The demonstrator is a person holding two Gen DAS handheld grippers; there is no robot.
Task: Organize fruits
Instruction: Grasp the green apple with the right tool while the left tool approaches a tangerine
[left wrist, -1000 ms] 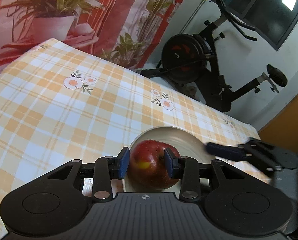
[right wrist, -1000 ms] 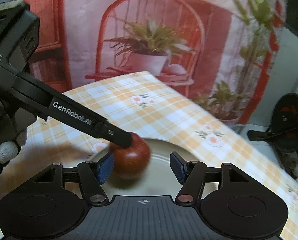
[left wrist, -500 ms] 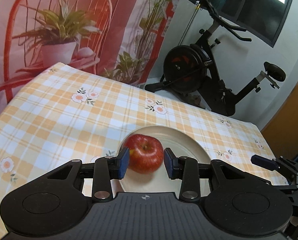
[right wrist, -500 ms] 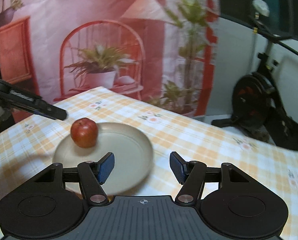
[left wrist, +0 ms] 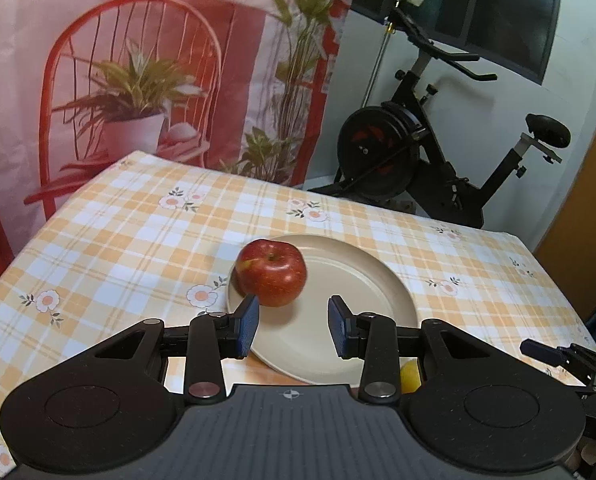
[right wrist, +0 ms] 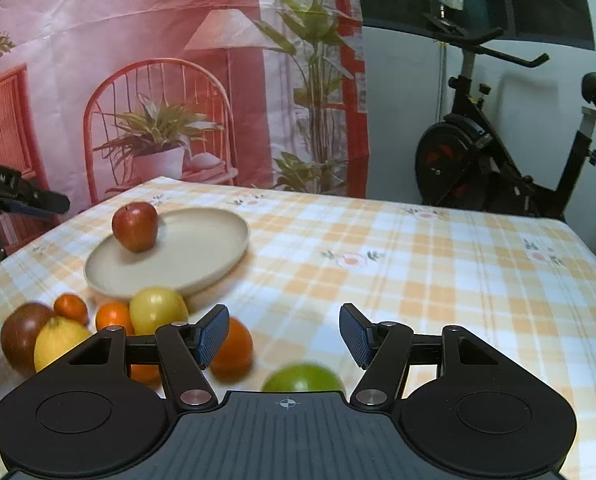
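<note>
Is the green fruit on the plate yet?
No, the green fruit lies on the tablecloth; only the red apple sits on the plate.

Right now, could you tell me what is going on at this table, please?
A person with a gripper in each hand is sorting fruit onto a beige plate. One red apple already sits on it, free of the left gripper, whose jaws stand open and empty just short of it. The right gripper, also open and empty, hangs over the loose fruit beside the plate, above a green fruit and an orange.
</note>
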